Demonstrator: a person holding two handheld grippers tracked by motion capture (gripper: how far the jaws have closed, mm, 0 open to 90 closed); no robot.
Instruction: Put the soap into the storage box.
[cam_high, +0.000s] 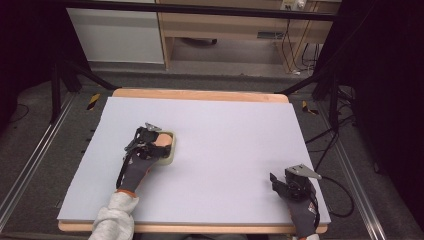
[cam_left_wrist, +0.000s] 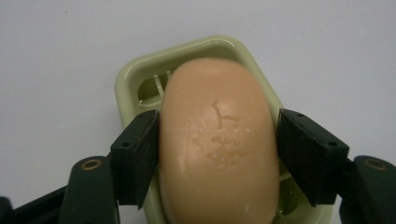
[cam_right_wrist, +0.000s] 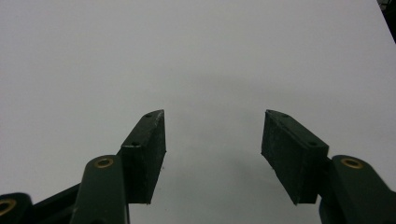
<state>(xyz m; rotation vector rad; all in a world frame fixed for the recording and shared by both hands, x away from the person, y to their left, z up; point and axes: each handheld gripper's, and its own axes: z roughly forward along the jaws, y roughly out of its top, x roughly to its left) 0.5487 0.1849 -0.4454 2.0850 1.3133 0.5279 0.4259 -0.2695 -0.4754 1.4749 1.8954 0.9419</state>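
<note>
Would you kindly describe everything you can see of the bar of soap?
The bar of soap is a peach-coloured, rounded oblong, smooth and waxy, with a faint worn imprint on its top face. It lies flat in a pale green soap dish on the white table. The left gripper has its black pads against both long sides.

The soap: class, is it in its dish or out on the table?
In. The soap lies in the green dish, whose rim shows around it, with the left gripper pads against both sides.
</note>
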